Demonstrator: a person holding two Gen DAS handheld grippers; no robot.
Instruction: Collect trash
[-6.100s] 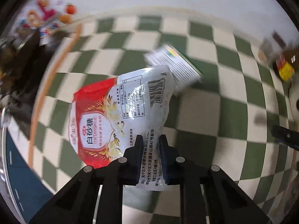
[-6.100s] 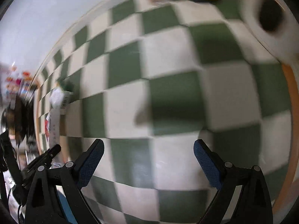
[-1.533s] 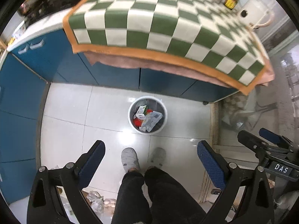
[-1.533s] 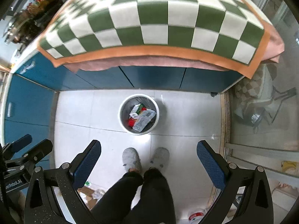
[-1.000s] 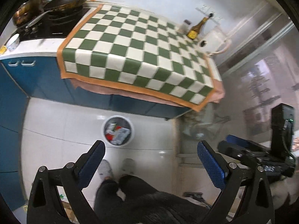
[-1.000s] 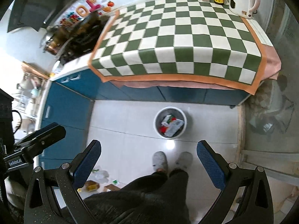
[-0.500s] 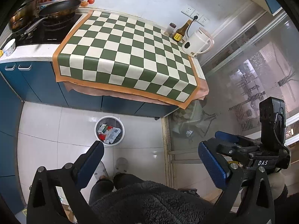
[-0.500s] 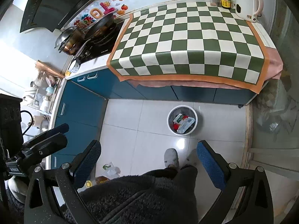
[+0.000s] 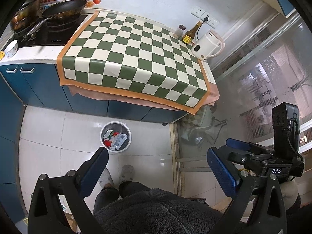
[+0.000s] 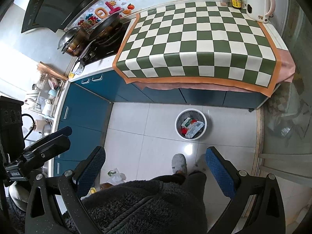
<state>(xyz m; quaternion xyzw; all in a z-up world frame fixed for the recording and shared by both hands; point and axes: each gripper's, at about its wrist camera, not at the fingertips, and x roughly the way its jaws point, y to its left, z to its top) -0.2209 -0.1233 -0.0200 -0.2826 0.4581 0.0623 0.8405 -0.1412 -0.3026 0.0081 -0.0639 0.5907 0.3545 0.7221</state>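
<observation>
The sugar bag pinched in the left claw (image 9: 156, 172) six seconds earlier now lies with a carton in the white bin (image 9: 115, 136) on the floor below the desk (image 9: 132, 58), whose checked cloth carries no trash. Both claws, the right claw (image 10: 155, 168) included, gape wide and empty high above; collection looks essentially complete.

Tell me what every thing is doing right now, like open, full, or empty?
Left claw: open, holding nothing.
Right claw: open, holding nothing.
Round white trash bin: upright on the floor, with packets inside.
Green-and-white checkered mat: flat on the counter, front edge hanging over.
White electric kettle: upright, lid shut.
Brown glass bottle: upright.
</observation>
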